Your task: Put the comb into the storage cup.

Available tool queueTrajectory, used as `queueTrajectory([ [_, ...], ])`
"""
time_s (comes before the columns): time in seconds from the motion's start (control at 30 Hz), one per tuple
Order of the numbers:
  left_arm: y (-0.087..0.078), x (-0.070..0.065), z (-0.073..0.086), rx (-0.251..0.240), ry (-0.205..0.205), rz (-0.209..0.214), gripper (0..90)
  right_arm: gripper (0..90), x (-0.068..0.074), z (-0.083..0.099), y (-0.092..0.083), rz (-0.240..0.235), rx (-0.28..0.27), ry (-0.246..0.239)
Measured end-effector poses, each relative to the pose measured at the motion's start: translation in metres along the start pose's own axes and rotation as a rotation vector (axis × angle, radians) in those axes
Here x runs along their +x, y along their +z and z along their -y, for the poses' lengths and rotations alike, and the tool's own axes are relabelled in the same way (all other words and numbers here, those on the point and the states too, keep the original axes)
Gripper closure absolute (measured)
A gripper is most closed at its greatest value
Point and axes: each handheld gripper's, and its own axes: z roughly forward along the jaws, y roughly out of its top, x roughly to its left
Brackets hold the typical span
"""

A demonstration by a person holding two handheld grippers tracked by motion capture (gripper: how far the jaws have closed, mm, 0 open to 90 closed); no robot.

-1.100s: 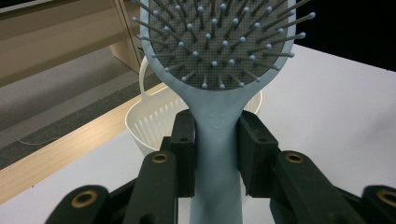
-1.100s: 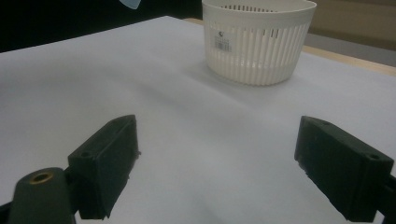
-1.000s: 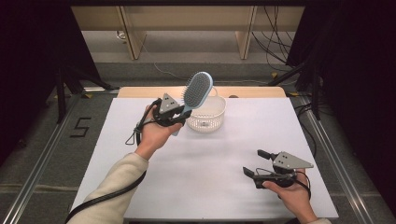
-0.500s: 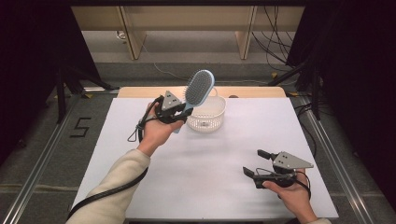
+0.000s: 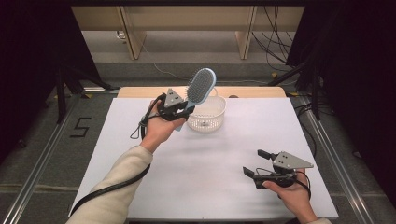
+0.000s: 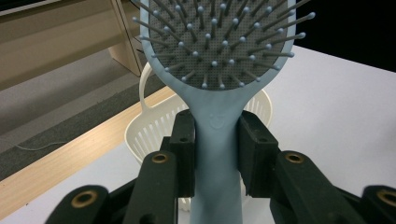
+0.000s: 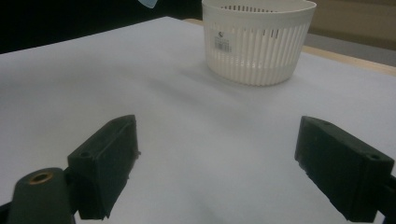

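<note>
A light blue hairbrush [image 5: 201, 86] with a grey bristle pad is held up in the air at the back of the table, bristles toward me. My left gripper [image 5: 180, 111] is shut on its handle. In the left gripper view the two pads clamp the brush handle [image 6: 217, 154] just below the head. A white slotted basket [image 5: 207, 116] stands upright right behind and below the brush, and its rim [image 6: 140, 135] shows past the jaws. My right gripper [image 5: 252, 162] rests low at the front right, open and holding nothing, with its jaws [image 7: 224, 163] pointing toward the basket [image 7: 259, 42].
The white table top [image 5: 140, 149] has a wooden strip [image 5: 252, 92] along its far edge. Metal rails run along both sides on the floor, and dark stands and cables sit beyond the table's back corners.
The left gripper has carried the brush very slightly up and to the right, nearer the basket. The right gripper has not moved.
</note>
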Motion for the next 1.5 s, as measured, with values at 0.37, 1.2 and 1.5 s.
queueTrajectory([
  [0.37,0.003,0.003,-0.005,-0.006,0.002,-0.002,69.7,14.2,0.000,0.000,0.000,0.000,-0.001,0.000],
  [1.2,0.013,0.005,-0.010,-0.016,0.006,-0.001,69.7,14.2,0.000,0.000,0.000,-0.003,-0.002,0.001],
  [1.5,0.017,0.007,-0.012,-0.019,0.015,-0.004,69.7,14.2,0.000,0.000,0.000,-0.004,-0.001,0.002],
])
